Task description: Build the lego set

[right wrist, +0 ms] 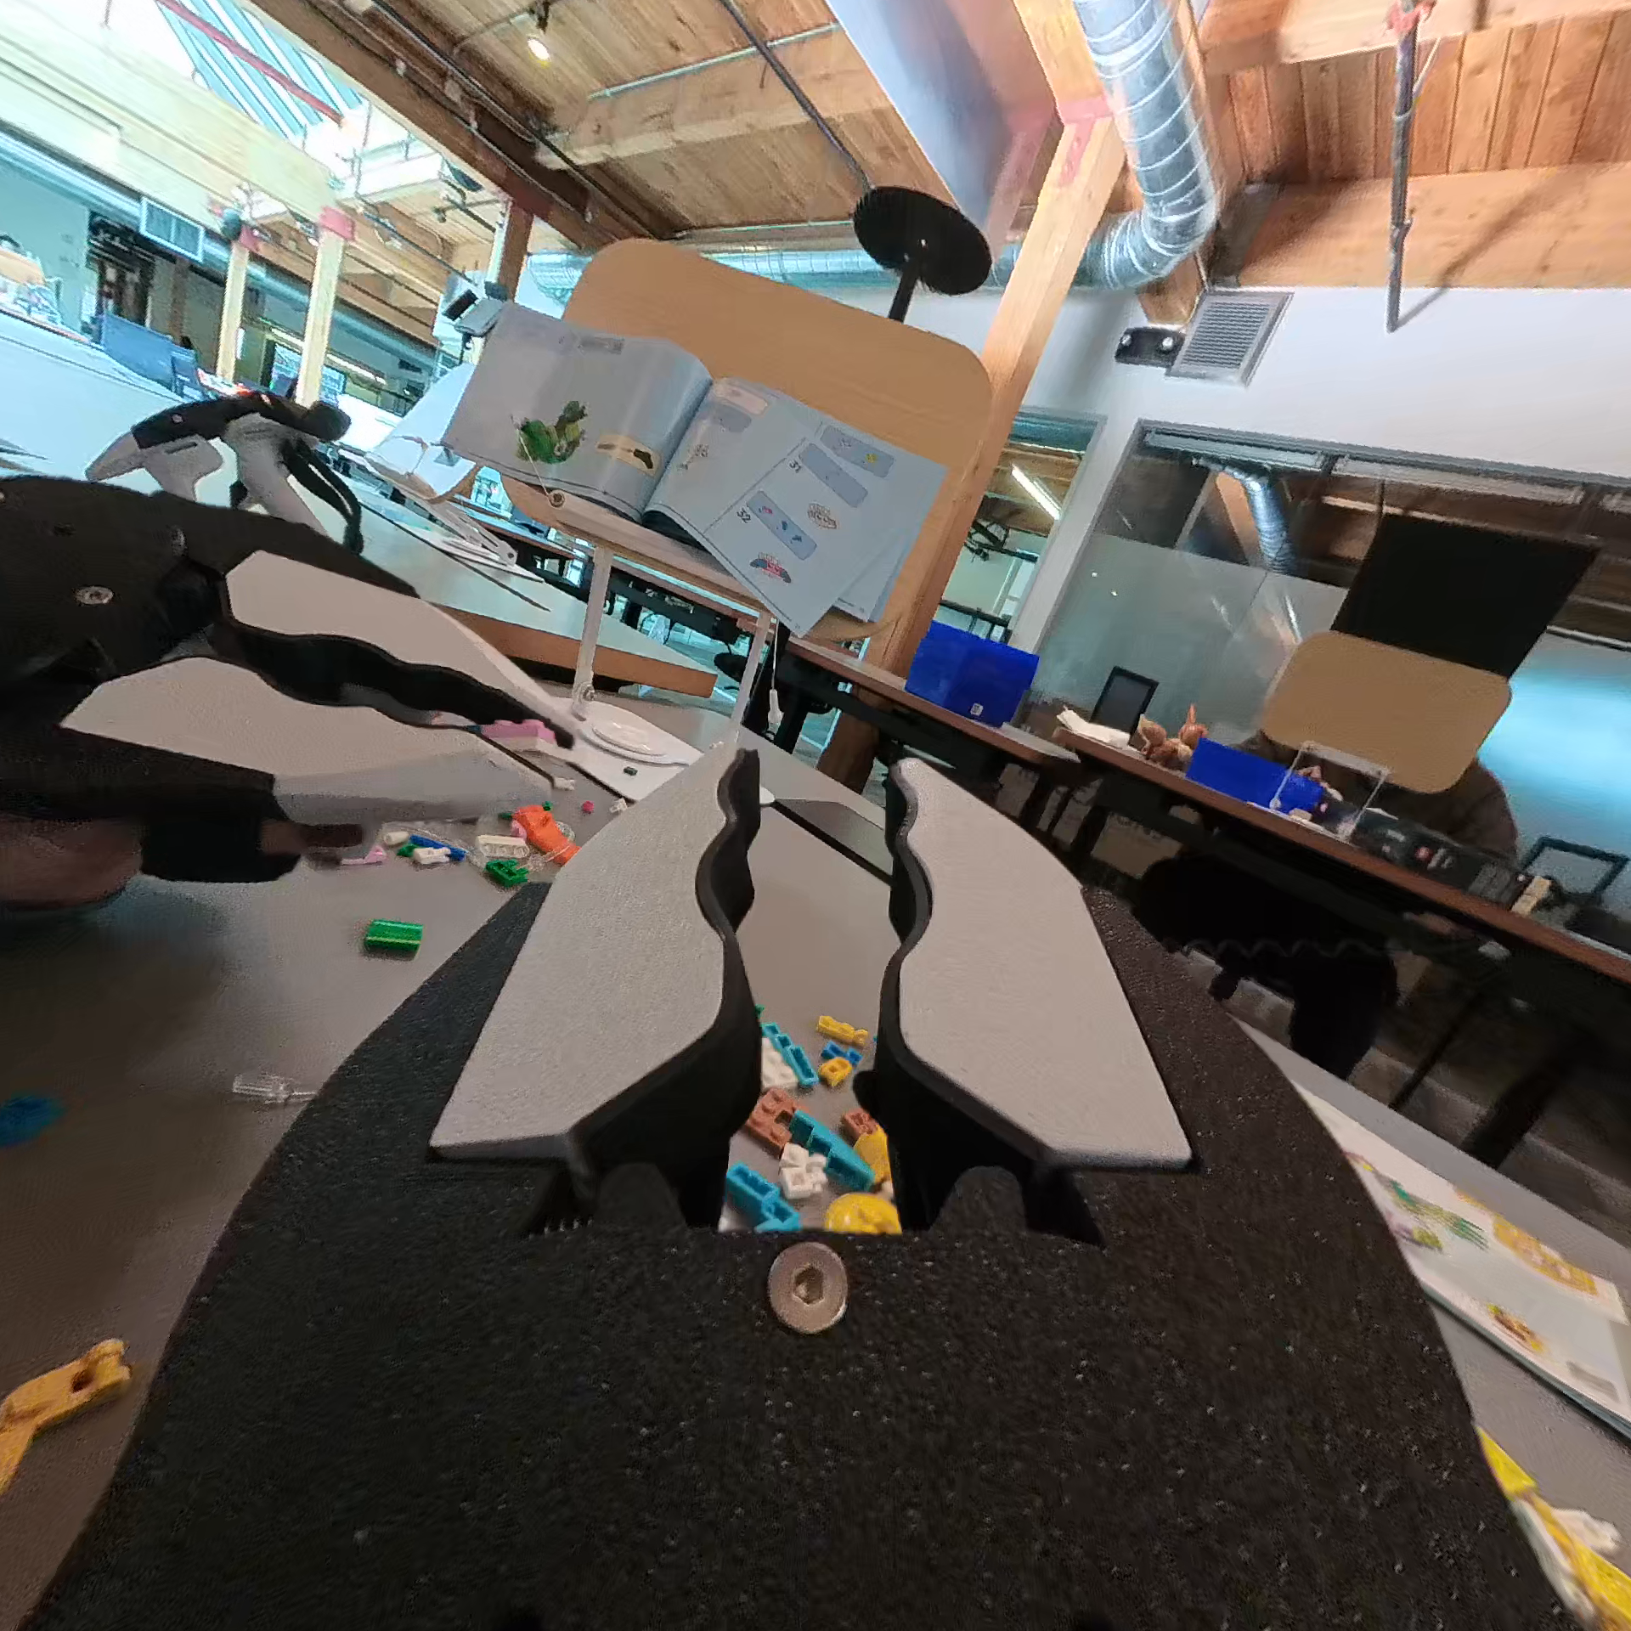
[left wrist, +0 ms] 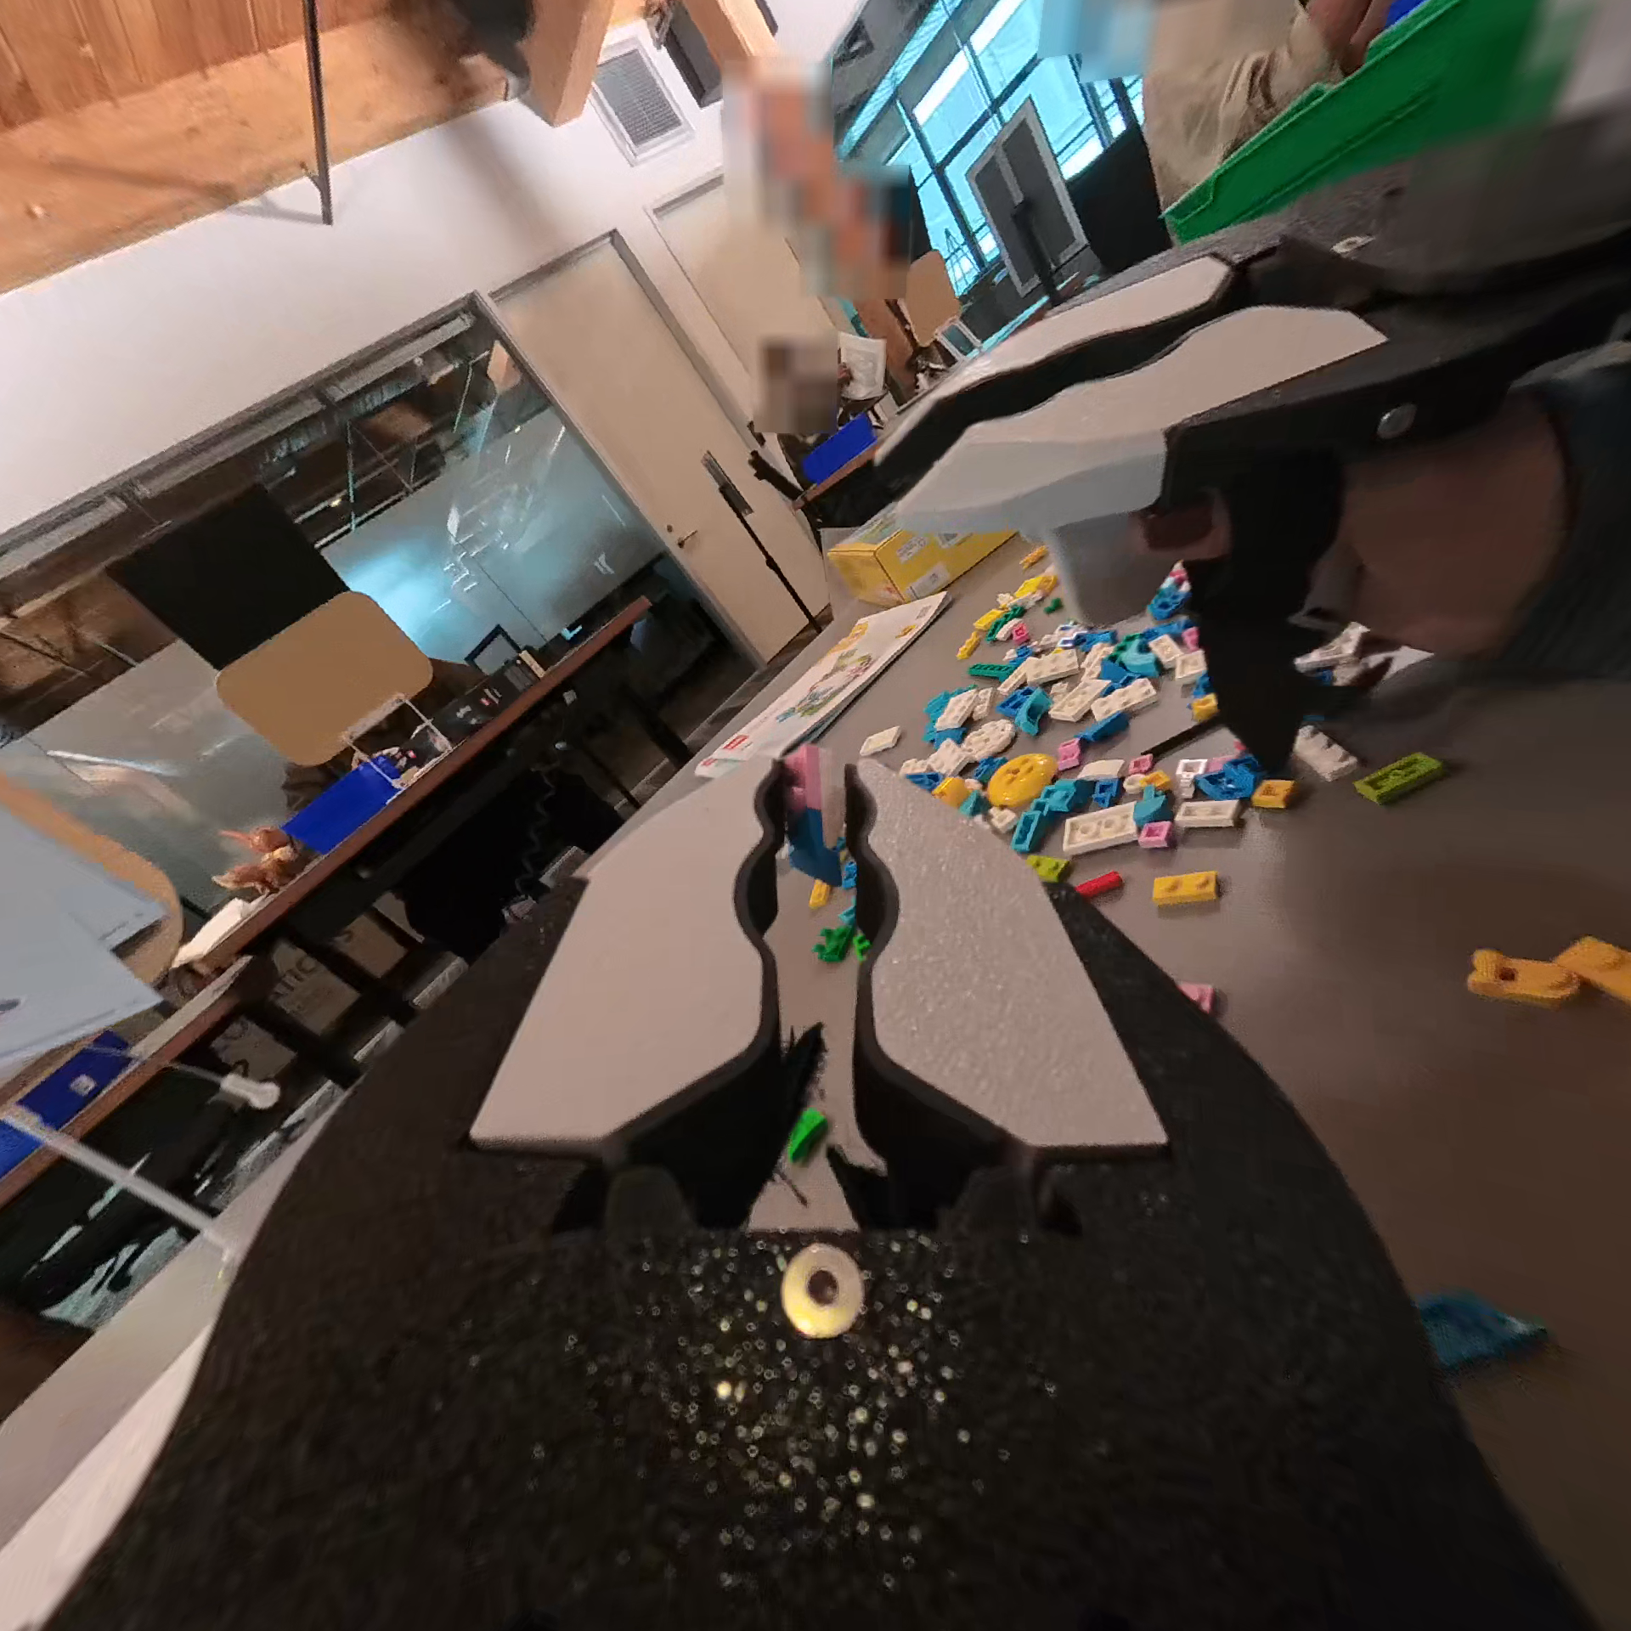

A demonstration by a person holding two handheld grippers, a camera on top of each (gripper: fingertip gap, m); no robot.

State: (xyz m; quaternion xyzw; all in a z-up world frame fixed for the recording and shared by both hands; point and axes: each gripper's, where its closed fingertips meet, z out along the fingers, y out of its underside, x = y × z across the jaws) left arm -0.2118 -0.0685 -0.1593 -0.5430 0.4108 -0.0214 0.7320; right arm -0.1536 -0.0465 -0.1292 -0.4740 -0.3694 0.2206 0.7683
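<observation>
A pink lego piece (left wrist: 807,781) sits pinched at the fingertips of the left hand-held gripper (left wrist: 814,785), above the grey bench (left wrist: 1324,1103). Beyond it lies the loose brick pile (left wrist: 1086,732), over which the right hand-held gripper (right wrist: 825,785) hangs, parted and empty.

Left tongs (left wrist: 814,777) pinched nearly closed, tilted above table; right tongs (right wrist: 823,777) parted, empty.

Bricks (left wrist: 1097,830) — glossy plastic; table (left wrist: 1412,1103) smooth and matt; left gripper (left wrist: 813,777) grainy black (shiny metal screw (left wrist: 823,1290)).
</observation>
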